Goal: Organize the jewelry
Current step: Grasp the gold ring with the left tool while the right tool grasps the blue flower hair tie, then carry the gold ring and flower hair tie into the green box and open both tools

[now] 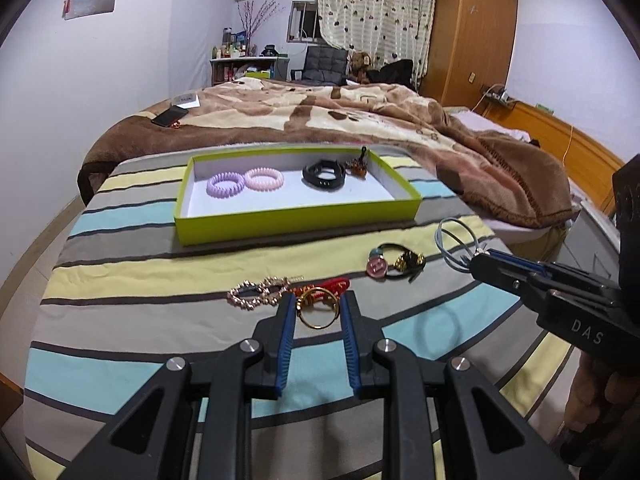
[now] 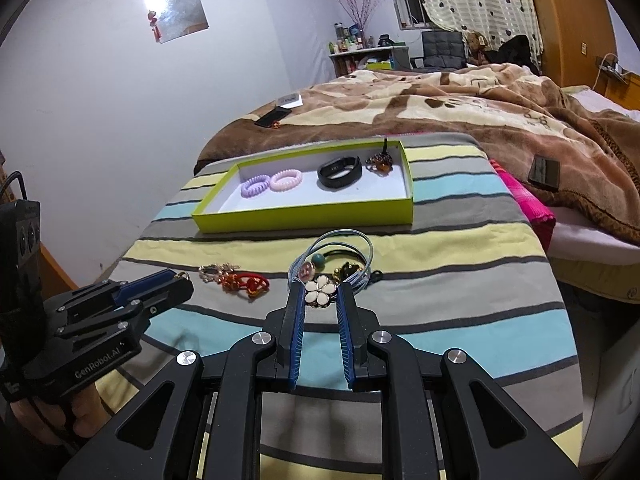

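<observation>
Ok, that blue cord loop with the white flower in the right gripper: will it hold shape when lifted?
Probably not. The blue cord loop looks thin and multi-stranded, so it should droop. The white flower between the right gripper pads looks glossy and hard, so it may slip.

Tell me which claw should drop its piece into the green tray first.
Probably right. The right claw grips the flower hair tie, lifted and facing the green tray. The left claw merely straddles the gold ring, apparently resting on the bedsheet.
</observation>
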`<state>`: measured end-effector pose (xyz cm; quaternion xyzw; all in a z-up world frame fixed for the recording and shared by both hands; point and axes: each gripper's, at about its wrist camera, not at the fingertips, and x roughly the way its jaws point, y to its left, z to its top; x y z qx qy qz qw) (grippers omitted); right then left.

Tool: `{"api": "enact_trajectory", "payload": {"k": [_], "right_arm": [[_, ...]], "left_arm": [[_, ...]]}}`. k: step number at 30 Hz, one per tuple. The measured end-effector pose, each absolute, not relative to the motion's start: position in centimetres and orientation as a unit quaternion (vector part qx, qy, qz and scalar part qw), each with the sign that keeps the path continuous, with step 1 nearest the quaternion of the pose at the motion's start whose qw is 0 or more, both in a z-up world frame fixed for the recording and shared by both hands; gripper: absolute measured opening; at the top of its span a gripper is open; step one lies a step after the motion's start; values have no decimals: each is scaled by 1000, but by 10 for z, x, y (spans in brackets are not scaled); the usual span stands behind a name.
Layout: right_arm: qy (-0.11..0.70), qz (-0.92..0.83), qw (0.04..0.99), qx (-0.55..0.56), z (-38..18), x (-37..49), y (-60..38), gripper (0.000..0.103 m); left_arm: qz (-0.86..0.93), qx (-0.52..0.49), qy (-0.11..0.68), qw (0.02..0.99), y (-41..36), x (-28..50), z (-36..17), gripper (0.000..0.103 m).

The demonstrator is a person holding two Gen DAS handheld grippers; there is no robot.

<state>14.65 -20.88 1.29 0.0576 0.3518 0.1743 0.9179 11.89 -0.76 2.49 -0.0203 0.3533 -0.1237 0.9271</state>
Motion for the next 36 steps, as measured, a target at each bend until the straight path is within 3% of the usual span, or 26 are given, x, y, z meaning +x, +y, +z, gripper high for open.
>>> {"api": "enact_trajectory", "payload": {"k": [36], "right_arm": [[349, 170, 921, 25, 24, 261, -196, 17]], "left_arm": [[-73, 7, 354, 932, 34, 241, 35, 24]]}}
